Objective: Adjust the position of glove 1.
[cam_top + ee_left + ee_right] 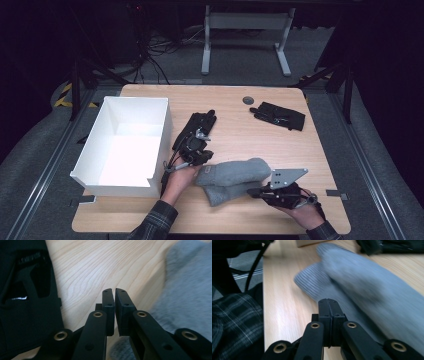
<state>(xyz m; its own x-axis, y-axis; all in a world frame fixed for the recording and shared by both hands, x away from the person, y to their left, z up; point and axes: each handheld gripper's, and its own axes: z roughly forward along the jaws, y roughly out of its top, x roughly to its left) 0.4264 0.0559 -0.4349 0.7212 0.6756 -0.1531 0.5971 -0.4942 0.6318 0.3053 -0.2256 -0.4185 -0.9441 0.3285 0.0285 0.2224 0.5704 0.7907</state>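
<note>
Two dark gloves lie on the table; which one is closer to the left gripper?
The black glove beside the white box, lying just beyond the left gripper. The other black glove lies apart near the table's far right corner.

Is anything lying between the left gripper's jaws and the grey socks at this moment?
Nothing visible does. In the left gripper view the left gripper has its jaws almost together with nothing between them, over bare table, and the grey socks lie just beside them. A black glove lies on the opposite side, not in the way.
</note>
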